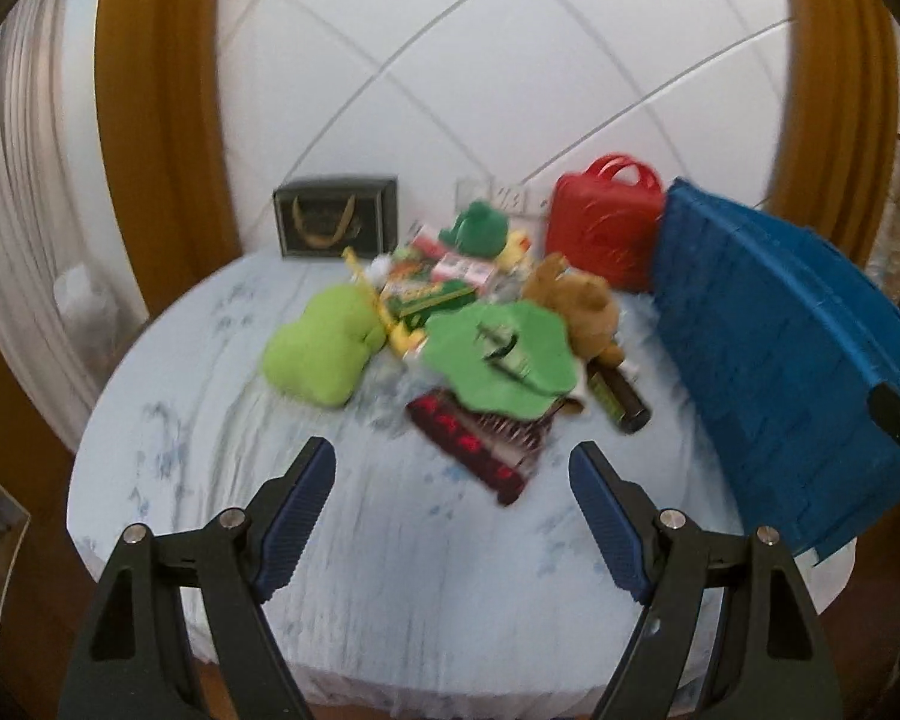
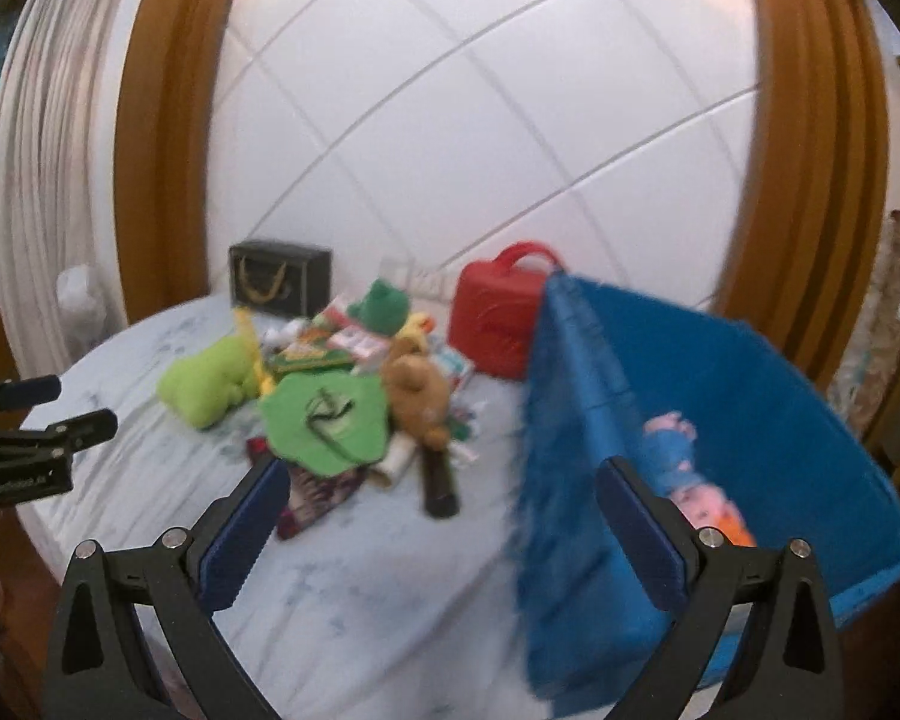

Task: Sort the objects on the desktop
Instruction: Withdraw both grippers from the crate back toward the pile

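Observation:
A pile of objects lies mid-table: a light green plush (image 1: 321, 354) (image 2: 210, 381), a flat green leaf-shaped toy (image 1: 501, 357) (image 2: 327, 420), a brown teddy (image 1: 579, 303) (image 2: 417, 393), a dark bottle (image 1: 621, 399) (image 2: 438, 483), a red-black packet (image 1: 480, 444) and small boxes (image 1: 432, 294). A blue crate (image 1: 792, 372) (image 2: 720, 420) stands at the right with a pink-and-blue doll (image 2: 681, 468) inside. My left gripper (image 1: 453, 483) is open and empty, short of the pile. My right gripper (image 2: 441, 501) is open and empty, over the crate's near wall. The left gripper also shows in the right wrist view (image 2: 60, 405).
A round table with a pale marbled cloth (image 1: 390, 588) (image 2: 360, 600) holds everything. A red case with a handle (image 1: 606, 228) (image 2: 498, 318) and a dark box (image 1: 336, 216) (image 2: 279, 279) stand at the back against the white wall.

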`<state>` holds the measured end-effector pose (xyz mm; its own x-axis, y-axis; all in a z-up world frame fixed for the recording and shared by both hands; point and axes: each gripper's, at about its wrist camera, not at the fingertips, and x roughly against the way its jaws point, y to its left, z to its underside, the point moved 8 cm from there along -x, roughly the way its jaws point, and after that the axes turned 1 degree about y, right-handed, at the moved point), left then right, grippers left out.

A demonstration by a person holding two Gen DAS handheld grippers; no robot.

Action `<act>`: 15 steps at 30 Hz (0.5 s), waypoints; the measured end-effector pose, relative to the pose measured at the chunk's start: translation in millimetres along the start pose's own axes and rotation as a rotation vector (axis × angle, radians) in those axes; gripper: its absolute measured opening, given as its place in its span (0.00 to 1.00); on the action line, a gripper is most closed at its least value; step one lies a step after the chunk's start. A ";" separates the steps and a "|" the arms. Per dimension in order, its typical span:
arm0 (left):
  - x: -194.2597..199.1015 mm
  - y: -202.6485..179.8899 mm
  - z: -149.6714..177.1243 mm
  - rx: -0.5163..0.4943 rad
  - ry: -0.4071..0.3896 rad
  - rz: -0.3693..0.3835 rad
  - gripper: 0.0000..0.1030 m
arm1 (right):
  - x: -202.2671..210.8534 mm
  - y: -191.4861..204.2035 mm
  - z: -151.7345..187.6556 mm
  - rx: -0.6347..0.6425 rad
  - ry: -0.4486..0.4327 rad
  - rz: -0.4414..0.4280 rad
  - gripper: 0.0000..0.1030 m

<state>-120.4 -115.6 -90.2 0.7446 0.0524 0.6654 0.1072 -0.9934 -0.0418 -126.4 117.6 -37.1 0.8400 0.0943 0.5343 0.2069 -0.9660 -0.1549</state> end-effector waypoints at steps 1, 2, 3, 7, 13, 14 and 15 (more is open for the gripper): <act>-4.1 6.2 2.1 0.004 0.009 -0.004 0.78 | -7.7 5.6 1.6 0.006 0.019 0.006 1.00; -10.3 12.1 4.8 0.010 0.021 -0.005 0.78 | -15.7 9.7 2.7 0.007 0.035 0.010 1.00; -13.6 17.2 8.3 0.016 0.031 -0.006 0.78 | -23.1 12.8 3.8 0.005 0.048 0.010 1.00; -37.0 27.5 9.4 0.031 0.078 -0.005 0.78 | -50.9 22.9 13.1 0.003 0.098 -0.014 1.00; -82.6 24.7 -9.2 0.015 0.117 -0.041 0.78 | -114.8 21.1 21.4 -0.019 0.175 -0.058 1.00; -89.0 23.6 -11.9 0.013 0.123 -0.052 0.78 | -123.7 20.5 21.8 -0.024 0.184 -0.064 1.00; -99.7 21.8 -14.9 0.015 0.134 -0.061 0.78 | -136.3 18.2 23.6 -0.032 0.200 -0.069 1.00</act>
<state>-202.2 -144.0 -146.4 0.6417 0.0974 0.7607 0.1599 -0.9871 -0.0085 -225.3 92.8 -132.3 0.7075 0.1140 0.6974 0.2417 -0.9664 -0.0872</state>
